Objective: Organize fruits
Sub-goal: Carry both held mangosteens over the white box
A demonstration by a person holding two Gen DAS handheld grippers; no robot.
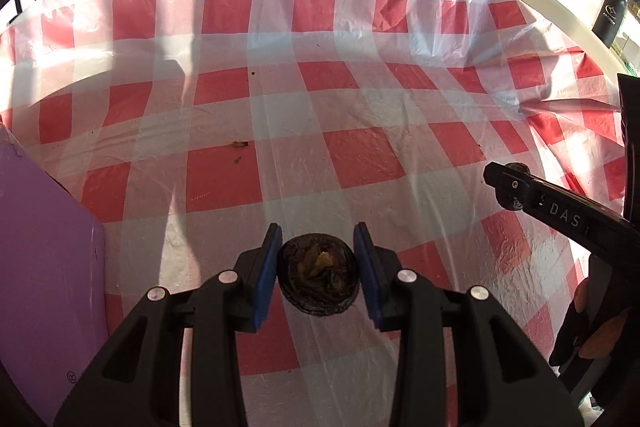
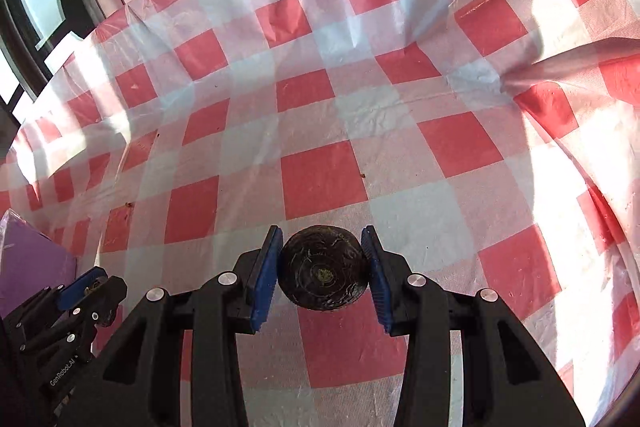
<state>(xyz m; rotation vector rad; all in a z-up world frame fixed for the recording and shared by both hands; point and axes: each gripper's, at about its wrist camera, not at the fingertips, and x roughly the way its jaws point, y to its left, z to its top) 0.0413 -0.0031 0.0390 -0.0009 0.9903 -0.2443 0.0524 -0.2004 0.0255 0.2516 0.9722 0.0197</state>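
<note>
**K:** Right, status on the fruit sort?

**M:** Both tools loaded. Left tool (image 1: 316,267) has its blue pads (image 1: 266,277) closed on a dark, wrinkled round fruit with a yellowish torn patch (image 1: 318,279). Right tool (image 2: 323,267) is clamped on a second dark round fruit with a small pale stem scar (image 2: 323,273). Both fruits look lifted off the red-and-white checked plastic tabletop (image 1: 360,163), not resting on it.

**K:** Anything placed yet?

**M:** Can't tell. No loose fruit on the cloth in either view, only a few crumbs. Purple flat-sided box (image 1: 48,267) sits at the near left, just beside the left tool. My guess is that's the destination, but its inside is hidden, so no count of what's done.

**K:** So early or late?

**M:** Judging by the bare cloth, pickup is finished for these two; drop-off remains for both.

**K:** Pose?

**M:** Both tools point forward and down across the tabletop, roughly level, side by side. The right one shows at the right edge of the left camera, the left one at the near-left corner of the right camera. Near each other, not touching.
</note>
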